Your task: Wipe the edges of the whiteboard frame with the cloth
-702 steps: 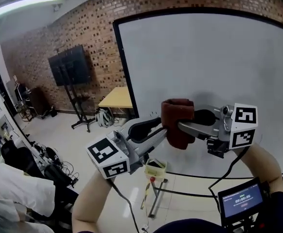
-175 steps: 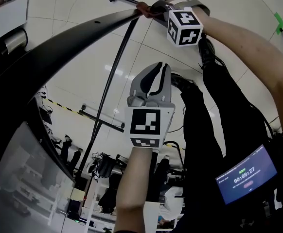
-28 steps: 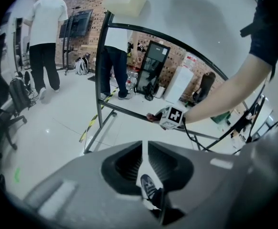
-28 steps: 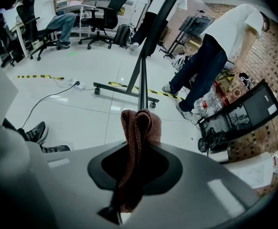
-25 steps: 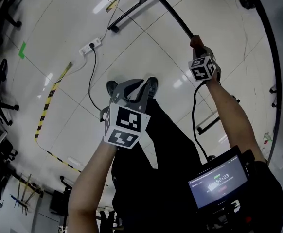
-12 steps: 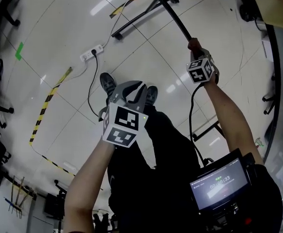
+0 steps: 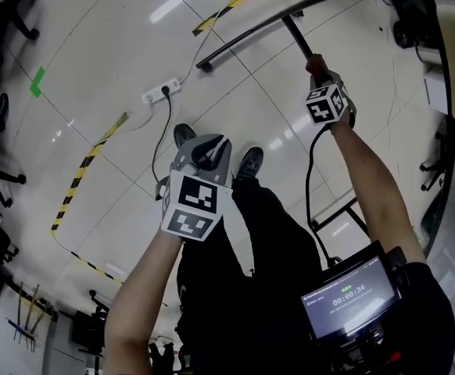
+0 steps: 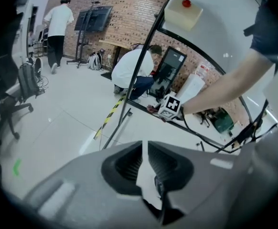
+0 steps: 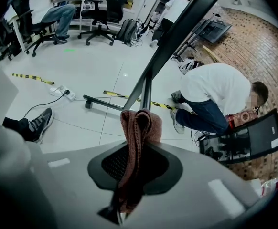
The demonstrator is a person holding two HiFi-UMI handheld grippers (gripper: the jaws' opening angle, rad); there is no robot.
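My right gripper [image 7: 319,75] is shut on a reddish-brown cloth [image 7: 315,62] and holds it against a black bar of the whiteboard frame [image 7: 293,33]. In the right gripper view the cloth [image 9: 140,123] hangs folded between the jaws of the right gripper [image 9: 138,146], right below the slanting black frame bar [image 9: 177,37]. My left gripper [image 7: 205,148] hangs over the floor, apart from the frame, its jaws shut with nothing between them. The left gripper view shows the left gripper [image 8: 144,146] low in the picture and the right gripper's marker cube [image 8: 170,106] at the frame's lower edge [image 8: 201,136].
A power strip [image 7: 163,94] with its cable, yellow-black tape [image 7: 87,170] and a green mark [image 7: 37,80] lie on the floor. My shoes [image 7: 248,162] stand below the left gripper. A person in white [image 9: 210,97] crouches behind the board; office chairs [image 9: 105,8] stand farther off.
The right gripper has slid along the black bar with the cloth in it. The left gripper has drifted the same way above the floor. More of the frame's curved bar shows at the top.
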